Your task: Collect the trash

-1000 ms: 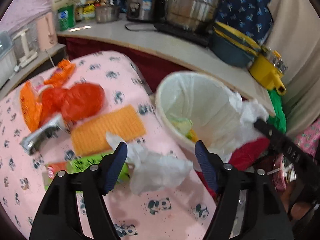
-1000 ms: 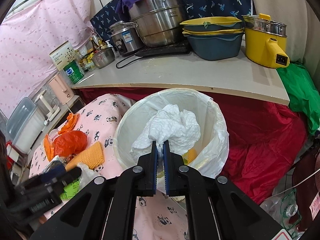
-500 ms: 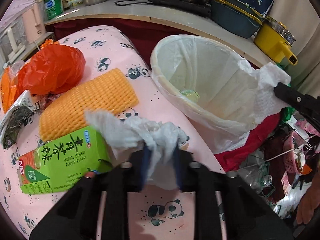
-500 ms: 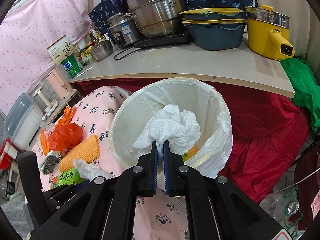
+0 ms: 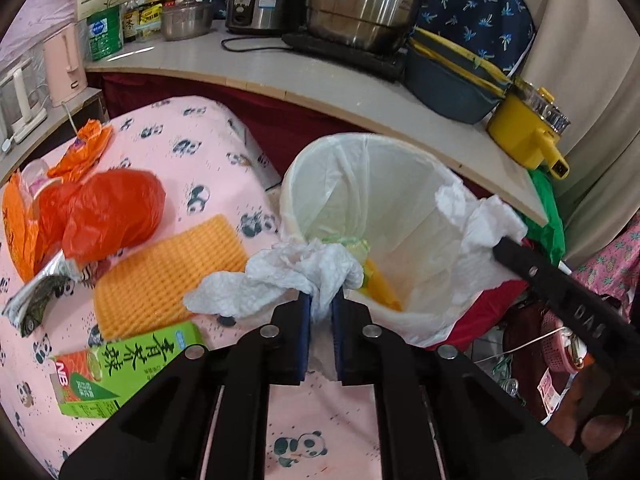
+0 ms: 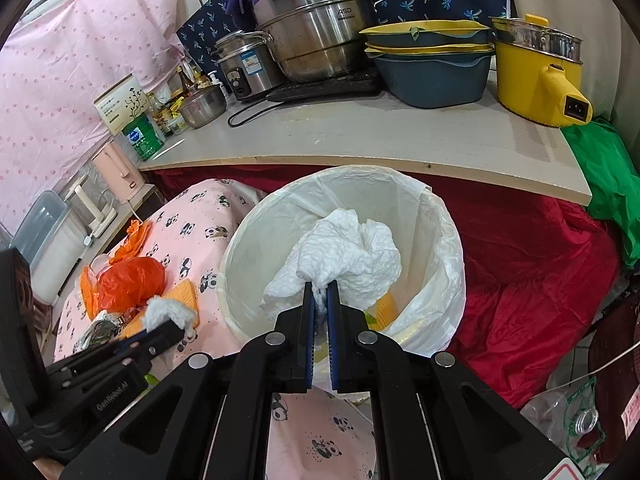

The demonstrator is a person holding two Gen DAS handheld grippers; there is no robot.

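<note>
Left gripper fingers are clenched on a crumpled tissue, long axis trailing toward 9 o'clock, at the bin rim. Right gripper fingers grasp a second tissue wad, bunched toward 12 o'clock, above the bin opening.

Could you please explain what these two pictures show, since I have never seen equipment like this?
A person holds a black two-fingered gripper in each hand, and a wide-angle camera on each looks forward along its fingers. One picture is from the left gripper, the other from the right gripper. Both are shut, each on its own crumpled tissue: the left tissue is beside the bin's rim, the right tissue is over the lined trash bin. On the pink panda cloth lie an orange plastic bag, an orange sponge, a green tea carton and a foil wrapper. Pots stand on the counter behind.
</note>
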